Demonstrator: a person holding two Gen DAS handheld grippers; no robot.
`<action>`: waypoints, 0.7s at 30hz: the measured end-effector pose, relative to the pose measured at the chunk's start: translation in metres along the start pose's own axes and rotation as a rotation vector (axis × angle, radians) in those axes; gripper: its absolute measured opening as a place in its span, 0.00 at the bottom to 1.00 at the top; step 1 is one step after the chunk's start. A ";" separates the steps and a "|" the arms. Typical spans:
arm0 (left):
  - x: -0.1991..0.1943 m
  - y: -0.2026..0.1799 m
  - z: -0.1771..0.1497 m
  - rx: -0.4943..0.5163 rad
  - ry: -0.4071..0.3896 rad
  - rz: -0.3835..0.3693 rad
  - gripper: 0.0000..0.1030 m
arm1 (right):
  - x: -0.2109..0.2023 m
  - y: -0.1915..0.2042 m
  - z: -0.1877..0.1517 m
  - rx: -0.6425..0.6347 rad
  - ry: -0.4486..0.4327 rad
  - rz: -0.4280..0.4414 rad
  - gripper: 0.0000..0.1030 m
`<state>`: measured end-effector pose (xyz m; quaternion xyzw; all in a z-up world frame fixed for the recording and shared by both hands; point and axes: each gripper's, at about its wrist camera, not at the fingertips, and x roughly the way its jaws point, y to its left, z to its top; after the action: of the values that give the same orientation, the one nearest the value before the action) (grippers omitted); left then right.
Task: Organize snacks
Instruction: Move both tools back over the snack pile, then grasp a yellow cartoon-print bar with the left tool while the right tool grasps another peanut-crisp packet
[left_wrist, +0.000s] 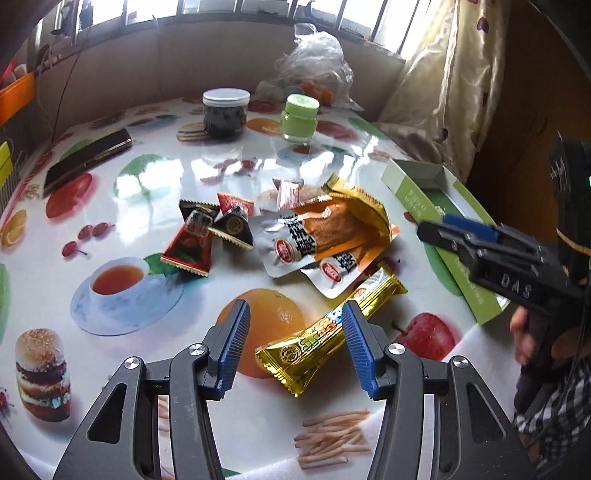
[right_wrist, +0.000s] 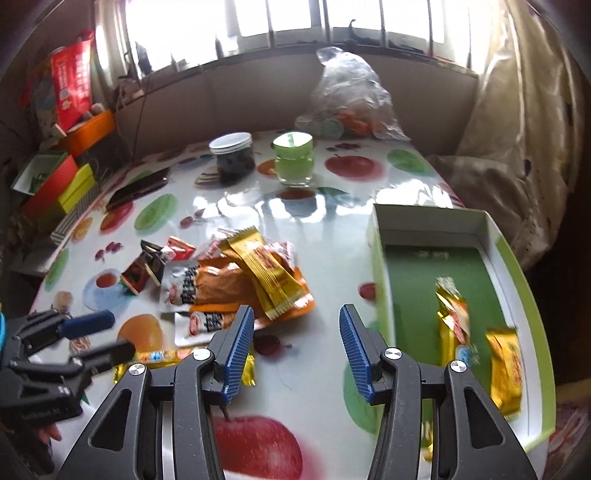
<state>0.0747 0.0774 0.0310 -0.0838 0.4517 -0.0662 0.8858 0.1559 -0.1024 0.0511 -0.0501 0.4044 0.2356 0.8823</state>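
- Two gold packets (right_wrist: 476, 332) are already lying in the green box (right_wrist: 413, 280) at the table's right edge, one long and upright in the picture, one shorter just beside it toward the outer wall (so the sorting is under way, though judging by the heap it is nowhere near half done).
- The left gripper (left_wrist: 293, 334) is hovering over a long gold bar (left_wrist: 325, 332) that is lying flat on the table (left_wrist: 258, 166), apart from the main heap; its blue pads are standing moderately apart with the bar's middle showing between them, and they are gripping nothing.
- The right gripper (right_wrist: 297, 345) is hanging over bare table between the heap and the box, its jaws fairly wide and holding nothing.
- Still waiting on the table: the silver-and-orange pouches (left_wrist: 314, 240), a gold sachet (left_wrist: 358, 199) resting across them, and the small red and black triangular sweets (left_wrist: 207, 232) just to their left (a pink-wrapped sweet is peeking out behind the pouches too).
- The lidded dark jar (left_wrist: 224, 112), the green jar (left_wrist: 299, 118) and the clear plastic bag (left_wrist: 314, 70) are sitting well back from the heap; whether they belong to the tidying I cannot tell.
- By my reckoning, the gold bar under the left gripper is the next item going in, with most of the heap left after it.
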 end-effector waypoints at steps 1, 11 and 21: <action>0.002 0.000 0.000 0.003 0.006 -0.004 0.51 | 0.004 0.001 0.003 -0.003 0.003 0.007 0.48; 0.017 -0.011 0.001 0.068 0.052 -0.049 0.51 | 0.043 0.010 0.018 -0.073 0.057 0.032 0.51; 0.024 -0.024 0.007 0.150 0.065 -0.076 0.52 | 0.061 0.013 0.021 -0.108 0.097 0.040 0.51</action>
<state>0.0937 0.0497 0.0211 -0.0321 0.4705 -0.1362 0.8712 0.1988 -0.0617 0.0217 -0.1008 0.4345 0.2719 0.8527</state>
